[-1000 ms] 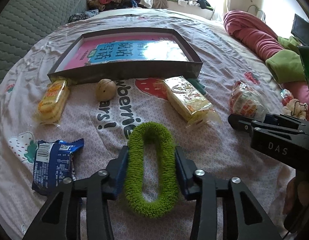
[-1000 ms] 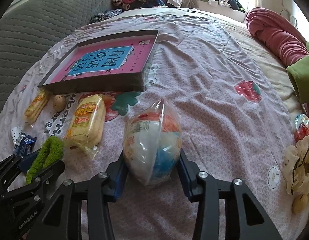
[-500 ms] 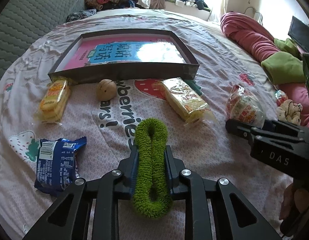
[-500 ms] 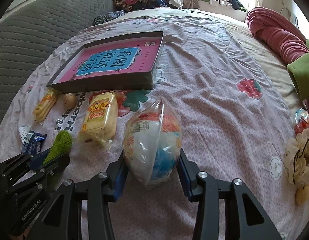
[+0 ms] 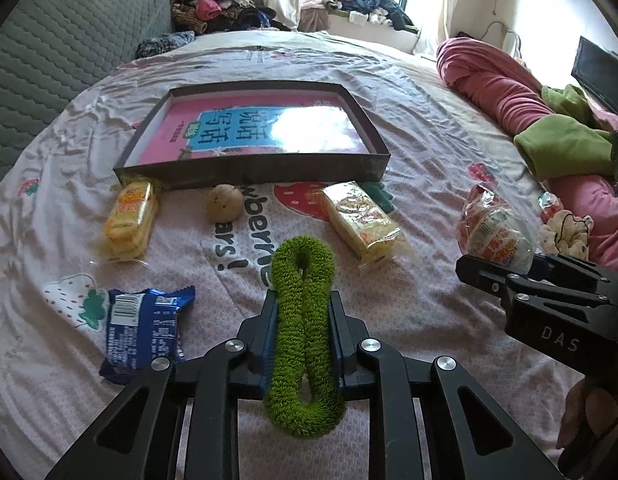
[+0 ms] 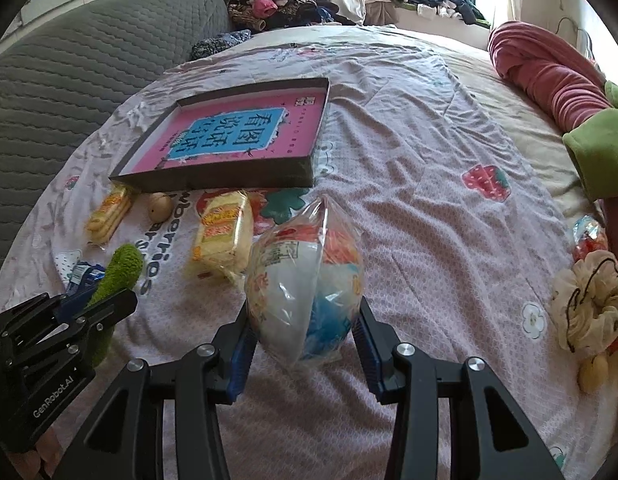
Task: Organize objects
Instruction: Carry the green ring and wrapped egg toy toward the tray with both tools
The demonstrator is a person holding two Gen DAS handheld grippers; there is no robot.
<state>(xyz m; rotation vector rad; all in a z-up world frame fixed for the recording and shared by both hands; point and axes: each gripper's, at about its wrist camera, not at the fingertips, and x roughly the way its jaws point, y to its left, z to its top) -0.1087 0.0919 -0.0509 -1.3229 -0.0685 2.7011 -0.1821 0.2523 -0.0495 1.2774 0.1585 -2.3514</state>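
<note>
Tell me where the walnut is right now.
In the left wrist view the walnut lies on the bedsheet against the tray's near wall, between the two yellow snack packs.

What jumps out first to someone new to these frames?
The fuzzy green loop, pinched flat in the left gripper at bottom centre. Then the clear snack bag clamped in the right gripper, and the shallow box with its pink-and-blue book, mid-bed beyond.
</note>
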